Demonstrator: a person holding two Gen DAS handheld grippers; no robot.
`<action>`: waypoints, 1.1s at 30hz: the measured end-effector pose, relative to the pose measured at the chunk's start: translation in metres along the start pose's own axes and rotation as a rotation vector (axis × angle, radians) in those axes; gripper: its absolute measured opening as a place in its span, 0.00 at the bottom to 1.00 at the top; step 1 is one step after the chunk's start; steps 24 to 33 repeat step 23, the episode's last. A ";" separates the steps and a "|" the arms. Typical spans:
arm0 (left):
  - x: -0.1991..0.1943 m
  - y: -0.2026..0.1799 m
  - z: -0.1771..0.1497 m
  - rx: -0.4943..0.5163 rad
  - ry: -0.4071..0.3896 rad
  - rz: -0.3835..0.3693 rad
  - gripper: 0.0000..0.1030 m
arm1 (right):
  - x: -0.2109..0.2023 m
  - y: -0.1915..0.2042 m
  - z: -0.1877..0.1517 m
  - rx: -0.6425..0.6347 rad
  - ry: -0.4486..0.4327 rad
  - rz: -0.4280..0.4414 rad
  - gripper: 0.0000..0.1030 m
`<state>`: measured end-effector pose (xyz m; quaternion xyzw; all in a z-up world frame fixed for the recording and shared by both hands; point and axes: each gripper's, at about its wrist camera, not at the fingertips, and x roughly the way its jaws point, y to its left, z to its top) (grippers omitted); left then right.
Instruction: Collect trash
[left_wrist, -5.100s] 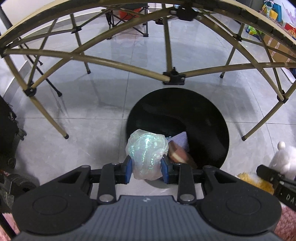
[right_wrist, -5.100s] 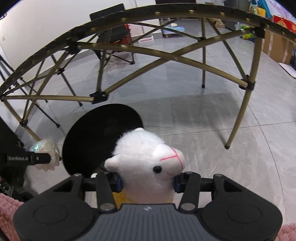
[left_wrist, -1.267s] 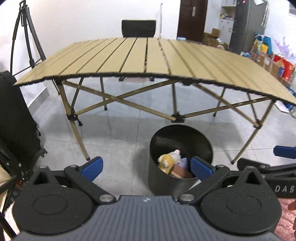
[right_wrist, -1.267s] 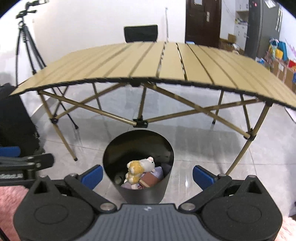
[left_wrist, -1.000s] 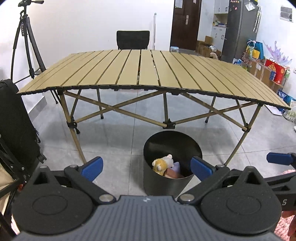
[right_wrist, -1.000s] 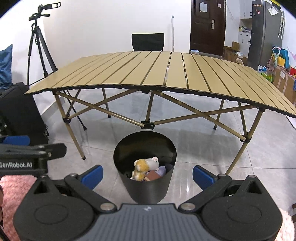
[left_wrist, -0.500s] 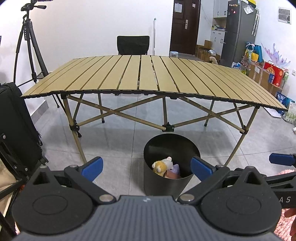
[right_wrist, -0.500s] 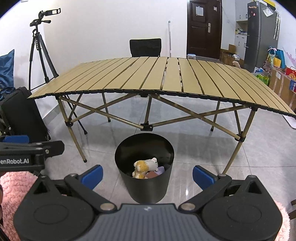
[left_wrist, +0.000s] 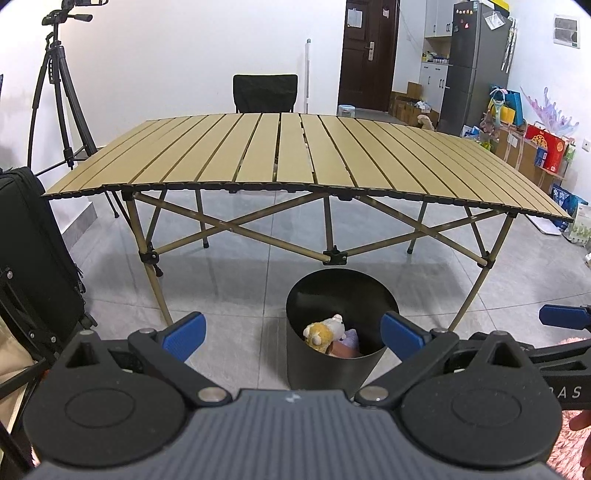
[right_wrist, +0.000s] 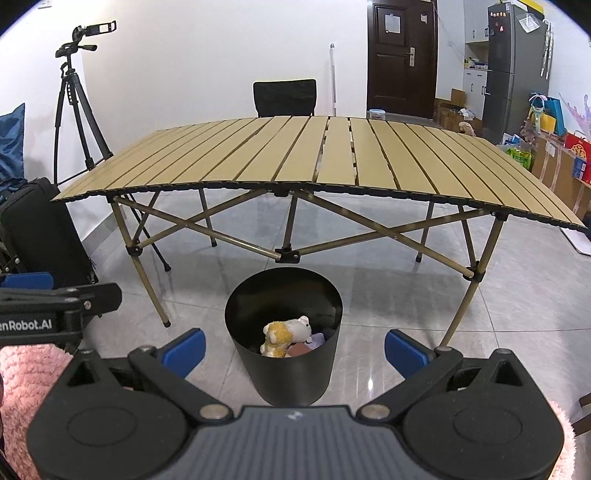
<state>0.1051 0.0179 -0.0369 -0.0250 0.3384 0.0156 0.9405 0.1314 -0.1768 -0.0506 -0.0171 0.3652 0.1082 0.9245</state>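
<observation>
While plush toy (right_wrist: 286, 334) lies in black bin (right_wrist: 291, 373) beneath slatted table (right_wrist: 332, 162), left gripper (left_wrist: 293, 334), right gripper (right_wrist: 295, 349) hover spread wide, empty.

A slatted tan folding table (left_wrist: 295, 155) on crossed metal legs stands on glossy grey floor tiles (left_wrist: 251, 273). Behind it, a black chair (left_wrist: 265, 93) faces a white wall (left_wrist: 184, 55). A tripod (left_wrist: 59, 92) stands far left, a dark door (left_wrist: 364, 53) and grey fridge (left_wrist: 476, 59) far right.
</observation>
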 end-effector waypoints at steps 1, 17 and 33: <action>0.000 0.000 0.000 0.000 0.001 -0.002 1.00 | 0.000 0.000 0.000 0.000 0.000 0.000 1.00; 0.002 0.000 0.001 0.000 0.007 -0.002 1.00 | 0.002 -0.003 0.001 0.006 0.004 -0.002 1.00; 0.005 0.003 0.001 -0.008 0.008 -0.001 1.00 | 0.005 -0.005 -0.001 0.014 0.008 -0.002 1.00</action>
